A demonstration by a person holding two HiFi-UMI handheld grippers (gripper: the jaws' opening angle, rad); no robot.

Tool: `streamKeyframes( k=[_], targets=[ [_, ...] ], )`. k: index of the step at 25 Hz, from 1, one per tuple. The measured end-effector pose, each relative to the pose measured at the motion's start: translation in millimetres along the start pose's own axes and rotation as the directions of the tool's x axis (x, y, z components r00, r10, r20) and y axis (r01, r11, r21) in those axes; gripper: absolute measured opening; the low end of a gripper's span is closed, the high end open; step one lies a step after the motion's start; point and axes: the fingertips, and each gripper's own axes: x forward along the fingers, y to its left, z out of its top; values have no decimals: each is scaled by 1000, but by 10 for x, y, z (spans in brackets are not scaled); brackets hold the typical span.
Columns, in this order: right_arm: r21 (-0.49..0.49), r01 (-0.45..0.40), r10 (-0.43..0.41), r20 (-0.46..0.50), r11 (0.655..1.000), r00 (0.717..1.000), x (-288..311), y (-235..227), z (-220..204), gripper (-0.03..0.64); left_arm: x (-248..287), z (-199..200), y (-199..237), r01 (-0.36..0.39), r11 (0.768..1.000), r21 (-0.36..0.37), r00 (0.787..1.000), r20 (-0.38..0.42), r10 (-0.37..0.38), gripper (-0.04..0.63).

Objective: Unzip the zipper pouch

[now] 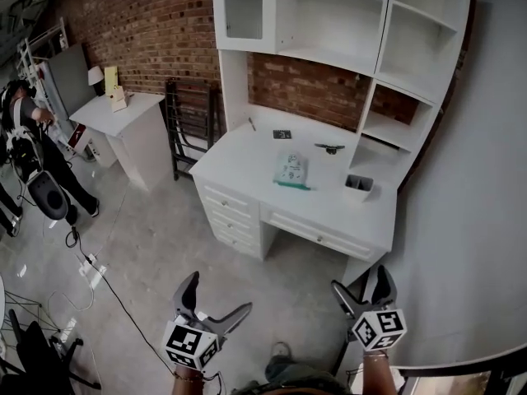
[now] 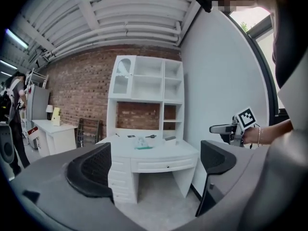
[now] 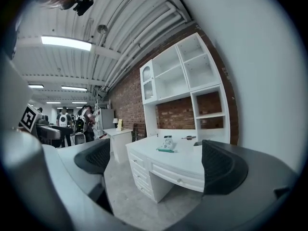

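The zipper pouch (image 1: 291, 171), clear with a teal edge, lies flat near the middle of the white desk (image 1: 247, 159). It also shows small and far off as the pouch (image 2: 141, 144) in the left gripper view and the pouch (image 3: 167, 144) in the right gripper view. Both grippers hang over the floor, well short of the desk. My left gripper (image 1: 219, 293) is open and empty, its jaws wide in its own view (image 2: 154, 165). My right gripper (image 1: 360, 280) is open too, with nothing between its pads (image 3: 156, 162).
A small grey box (image 1: 359, 186), a black tool (image 1: 329, 147) and a dark card (image 1: 283, 135) also sit on the desk under a white hutch (image 1: 338, 23). A side table (image 1: 123, 113), black rack (image 1: 191, 122), floor cables (image 1: 90, 266) and a person (image 1: 33, 155) stand left.
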Motion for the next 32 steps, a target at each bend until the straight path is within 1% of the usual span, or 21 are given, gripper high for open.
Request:
streamKeyframes(
  k=[2, 4, 6, 7, 9, 11, 12, 15, 17, 19, 20, 21, 22, 24, 25, 26, 27, 28, 29, 30, 32],
  targets=[
    [-10, -8, 8, -5, 1000, 1000, 152, -118, 21, 569, 164, 13, -14, 9, 1000, 3, 1000, -5, -9, 569],
    [-40, -21, 21, -7, 999, 1000, 270, -190, 43, 569, 299, 40, -43, 18, 1000, 20, 1000, -8, -17, 568],
    [-63, -29, 29, -2, 998, 1000, 343, -264, 54, 569, 417, 26, -101, 33, 999, 31, 999, -29, -32, 568],
    [-62, -29, 29, 2, 998, 1000, 372, -314, 52, 565, 476, 6, -122, 36, 999, 38, 999, -38, -34, 568],
    [-27, -25, 25, 8, 999, 1000, 417, -409, 34, 561, 566, -40, -131, 27, 998, 50, 999, -48, -25, 568],
    [7, -39, 39, 10, 999, 999, 432, -445, 24, 560, 601, -64, -122, 18, 999, 39, 998, -54, -16, 568],
    [3, -57, 57, 6, 998, 998, 434, -436, 23, 560, 609, -65, -116, 17, 1000, 26, 998, -54, -16, 568],
    [-71, -109, 108, -27, 991, 994, 483, -405, 16, 560, 681, -64, -70, 15, 1000, -7, 998, -54, -15, 568],
    [-84, -119, 117, -31, 989, 993, 559, -415, 13, 560, 777, -71, -12, 14, 1000, 3, 998, -65, -14, 568],
    [-64, -123, 121, -31, 990, 992, 660, -432, -3, 560, 901, -90, 47, 19, 999, 45, 996, -90, -15, 568],
    [-55, -127, 125, -36, 990, 991, 719, -444, -17, 560, 978, -108, 75, 21, 996, 86, 994, -113, -11, 568],
    [-53, -132, 129, -45, 990, 991, 783, -457, -30, 560, 1064, -135, 105, 23, 989, 143, 990, -143, -3, 568],
    [-55, -135, 132, -55, 989, 990, 852, -472, -35, 560, 1156, -173, 137, 29, 977, 212, 983, -182, 10, 568],
    [-63, -134, 129, -67, 989, 989, 1001, -514, -16, 560, 1343, -275, 207, 59, 935, 349, 963, -265, 38, 567],
    [-62, -130, 125, -69, 990, 990, 1079, -536, -4, 558, 1433, -321, 241, 82, 913, 400, 954, -298, 45, 568],
    [-59, -126, 122, -69, 990, 990, 1157, -556, 5, 558, 1523, -348, 273, 104, 894, 435, 947, -318, 44, 568],
    [-55, -122, 118, -66, 991, 991, 1242, -578, 15, 558, 1620, -347, 306, 122, 883, 453, 946, -323, 35, 568],
    [-54, -119, 116, -61, 991, 991, 1340, -603, 36, 558, 1730, -312, 345, 133, 880, 456, 949, -314, 19, 568],
    [-57, -117, 114, -54, 992, 992, 1450, -626, 68, 558, 1847, -249, 391, 138, 884, 447, 956, -294, -1, 566],
    [-63, -115, 112, -47, 991, 993, 1564, -644, 106, 558, 1959, -176, 442, 140, 894, 426, 963, -268, -22, 566],
    [-79, -102, 99, -41, 992, 994, 1769, -662, 166, 558, 2138, -55, 555, 149, 920, 362, 973, -222, -70, 566]
  ],
)
